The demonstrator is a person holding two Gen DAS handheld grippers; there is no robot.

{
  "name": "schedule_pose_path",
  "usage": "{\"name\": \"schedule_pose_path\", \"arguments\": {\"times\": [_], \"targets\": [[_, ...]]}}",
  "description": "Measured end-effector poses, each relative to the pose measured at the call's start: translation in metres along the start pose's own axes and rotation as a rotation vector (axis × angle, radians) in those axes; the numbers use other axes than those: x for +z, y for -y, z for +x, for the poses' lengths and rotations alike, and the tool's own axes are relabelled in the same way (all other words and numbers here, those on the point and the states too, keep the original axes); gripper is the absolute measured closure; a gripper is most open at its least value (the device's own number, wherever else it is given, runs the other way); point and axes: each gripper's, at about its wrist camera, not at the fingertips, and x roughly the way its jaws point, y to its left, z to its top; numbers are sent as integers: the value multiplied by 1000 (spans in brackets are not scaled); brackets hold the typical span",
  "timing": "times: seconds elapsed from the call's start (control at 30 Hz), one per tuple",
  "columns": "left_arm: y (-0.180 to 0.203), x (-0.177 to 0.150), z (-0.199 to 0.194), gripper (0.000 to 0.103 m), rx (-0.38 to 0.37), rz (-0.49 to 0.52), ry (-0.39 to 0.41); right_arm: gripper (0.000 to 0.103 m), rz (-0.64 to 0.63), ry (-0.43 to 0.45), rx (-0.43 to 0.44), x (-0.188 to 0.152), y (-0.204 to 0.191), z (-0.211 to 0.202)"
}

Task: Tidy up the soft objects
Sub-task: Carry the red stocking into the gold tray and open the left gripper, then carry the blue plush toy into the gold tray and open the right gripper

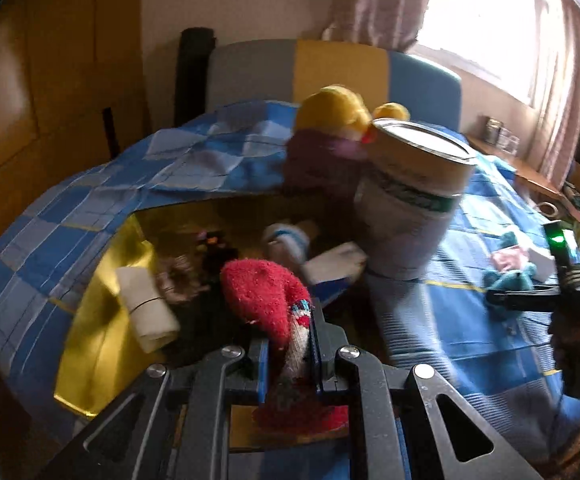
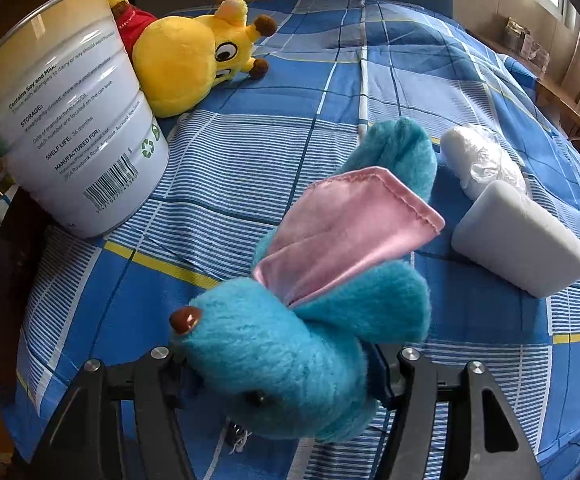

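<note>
My left gripper [image 1: 290, 344] is shut on a red fuzzy sock [image 1: 264, 292] and holds it over an open yellow-lined box [image 1: 102, 320] that holds other soft items. My right gripper [image 2: 282, 376] is shut on a blue plush elephant [image 2: 290, 344] with a pink ear, just above the blue checked bedspread [image 2: 330, 80]. The elephant also shows in the left wrist view [image 1: 510, 276], with the right gripper [image 1: 530, 300] beside it. A yellow plush giraffe [image 2: 194, 64] lies behind a large white tin [image 2: 78, 128].
A white foam block [image 2: 522, 240] and a plastic-wrapped white roll [image 2: 482, 160] lie on the bed to the right. The tin [image 1: 414, 196] stands at the box's edge. A white roll [image 1: 146, 308] lies in the box. A wooden wardrobe [image 1: 30, 100] stands left.
</note>
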Motion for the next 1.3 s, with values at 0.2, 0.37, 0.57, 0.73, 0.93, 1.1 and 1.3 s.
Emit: {"name": "schedule_pose_path", "arguments": {"times": [0.2,0.37,0.57,0.73,0.93,1.1,1.3], "targets": [[-59,-9,10,87,76,-115,-51,38,-7,-2,-9,0,-1,0],[-107,-16,23,87,73,-216,-120,38,-13,-4,-13,0,-3,0],[-129,-26,45,83,101,-245,-180,38,-18,-5,-14,1,-3,0],[-134,-29,51,56,107,-259,-181,38,-17,-5,-14,1,-3,0],[-130,-24,37,46,108,-240,-130,38,-17,-4,-16,0,-3,0],[-125,-21,24,42,103,-235,-100,41,-11,-3,-27,1,-4,-1],[-119,-16,15,40,74,-215,-78,49,27,13,-136,31,-3,-18]]}}
